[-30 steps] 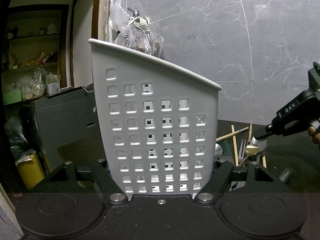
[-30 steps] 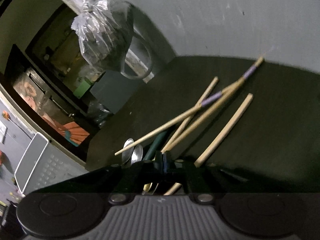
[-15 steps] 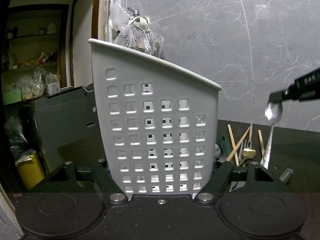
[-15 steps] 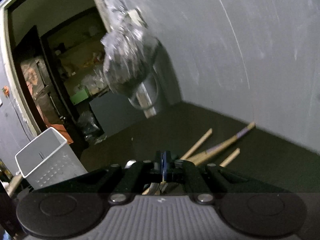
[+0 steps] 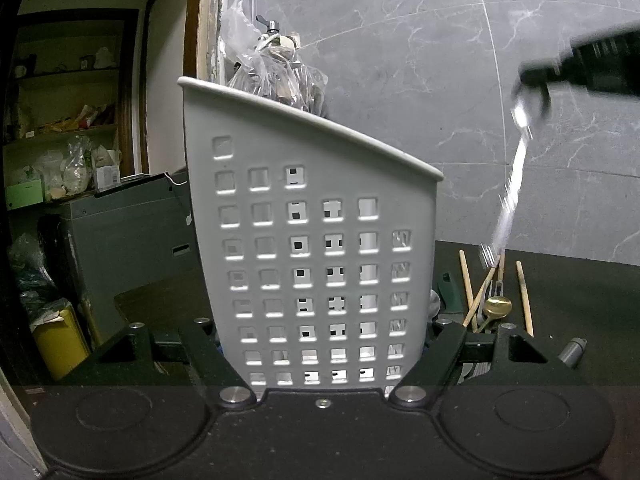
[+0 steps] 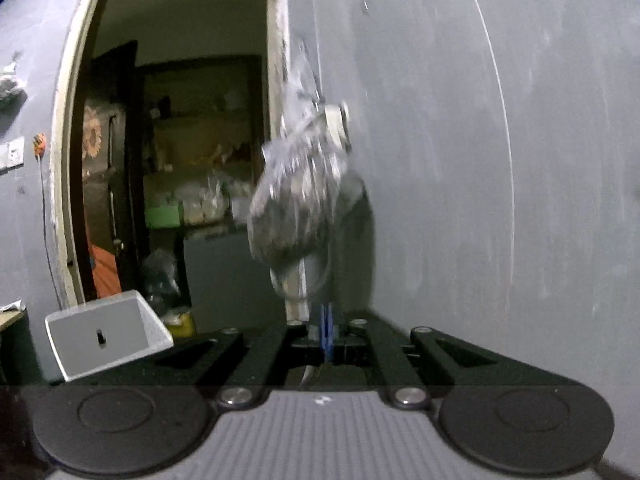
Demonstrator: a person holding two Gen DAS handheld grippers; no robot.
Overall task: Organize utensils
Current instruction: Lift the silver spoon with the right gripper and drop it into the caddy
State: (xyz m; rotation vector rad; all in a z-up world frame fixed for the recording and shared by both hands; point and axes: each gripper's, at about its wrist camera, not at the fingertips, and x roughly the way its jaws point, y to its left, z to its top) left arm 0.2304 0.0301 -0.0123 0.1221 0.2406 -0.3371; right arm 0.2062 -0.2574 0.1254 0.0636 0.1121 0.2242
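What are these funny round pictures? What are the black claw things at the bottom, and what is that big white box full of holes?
A person holds a grabber tool in each hand, and each tool has a camera looking forward along its two fingers.

In the left tool's picture, the left gripper is clamped around a white utensil basket with square holes. Behind it, on the dark counter, lie wooden chopsticks, a gold spoon and other cutlery.

Up at the right, the other tool, the right gripper, is lifting a silver spoon by its bowl, handle hanging down. It looks blurry.

In the right tool's picture, that gripper is pinched shut, and you look into the same basket from above.
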